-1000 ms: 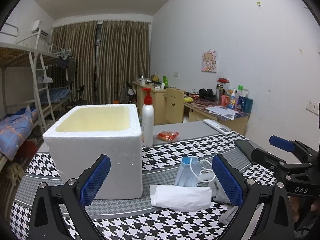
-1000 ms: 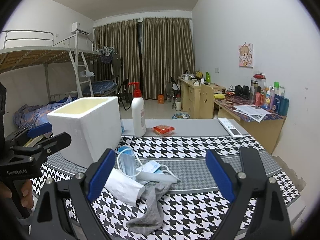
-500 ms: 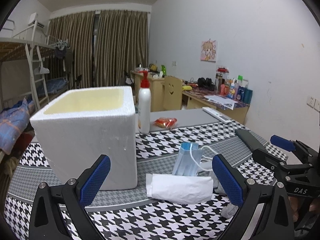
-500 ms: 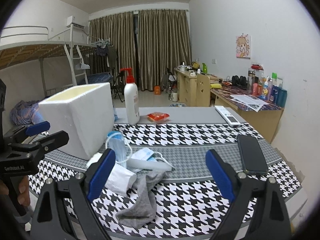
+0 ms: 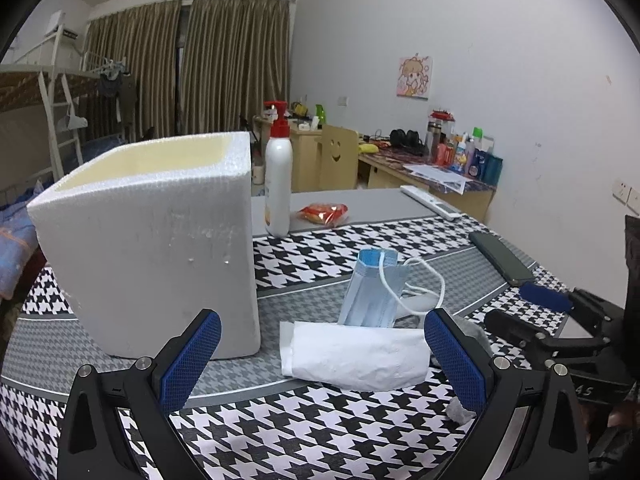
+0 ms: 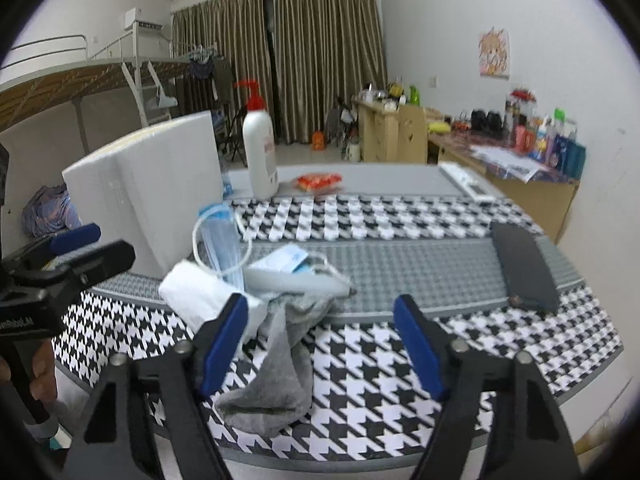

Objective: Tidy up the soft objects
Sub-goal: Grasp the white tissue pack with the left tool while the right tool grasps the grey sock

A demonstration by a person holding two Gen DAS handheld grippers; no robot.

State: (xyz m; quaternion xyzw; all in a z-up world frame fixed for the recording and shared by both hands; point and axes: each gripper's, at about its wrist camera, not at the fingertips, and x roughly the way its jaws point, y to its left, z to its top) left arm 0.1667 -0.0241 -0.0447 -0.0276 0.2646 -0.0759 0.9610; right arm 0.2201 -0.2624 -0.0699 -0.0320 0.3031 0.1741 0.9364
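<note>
narrowing over limp grey sock (image 6: 276, 364), right gripper (image 6: 320, 344) jaws were closing, nothing clamped yet; pinch bunched middle fold.

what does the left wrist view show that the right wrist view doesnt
Only the left wrist view shows the foam box's yellowish open inside. Only the right wrist view shows the whole grey sock and the flat mask packet. Both show the folded white tissue, the blue face mask, the pump bottle and the dark phone.

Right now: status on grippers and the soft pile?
Left gripper open, empty. Right gripper open, jaws just closing over grey sock. Foam box unobstructed.
</note>
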